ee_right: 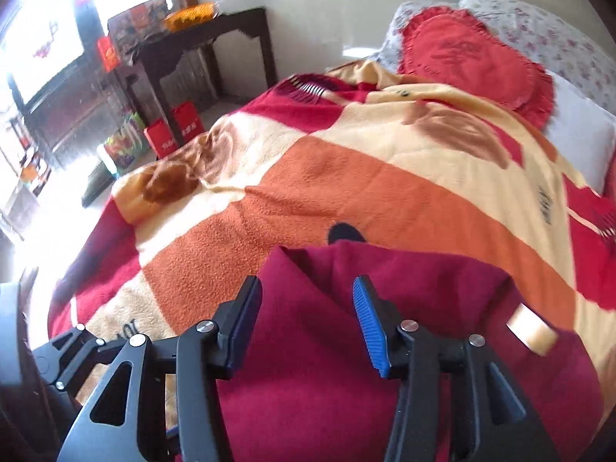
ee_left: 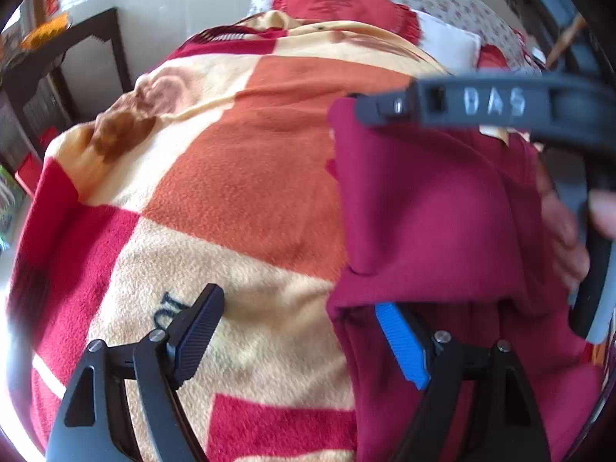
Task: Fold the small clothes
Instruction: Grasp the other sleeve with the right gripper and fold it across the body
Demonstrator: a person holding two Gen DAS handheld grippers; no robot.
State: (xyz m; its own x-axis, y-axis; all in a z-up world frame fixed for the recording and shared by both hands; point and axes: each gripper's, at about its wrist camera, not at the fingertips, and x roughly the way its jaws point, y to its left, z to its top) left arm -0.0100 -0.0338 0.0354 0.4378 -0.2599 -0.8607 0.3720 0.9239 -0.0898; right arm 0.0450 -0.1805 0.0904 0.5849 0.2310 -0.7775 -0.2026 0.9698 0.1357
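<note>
A dark red garment (ee_left: pixel 435 208) lies partly folded on a checked orange, cream and red blanket (ee_left: pixel 246 177). My left gripper (ee_left: pixel 300 331) is open, its blue finger (ee_left: pixel 402 346) at the garment's left edge and its black finger (ee_left: pixel 196 331) over the blanket. The right gripper's body (ee_left: pixel 481 104) crosses above the garment in the left wrist view. In the right wrist view the garment (ee_right: pixel 385 346) lies under my right gripper (ee_right: pixel 306 327), which is open over a fold, holding nothing. A cream label (ee_right: pixel 533 327) shows on the garment.
A red heart-shaped cushion (ee_right: pixel 473 57) and floral pillows (ee_right: pixel 539 27) lie at the bed's head. A dark wooden table (ee_right: pixel 208 46) stands by the wall on the left, with red bags (ee_right: pixel 173 131) on the floor. The left gripper's body (ee_right: pixel 46 365) is at lower left.
</note>
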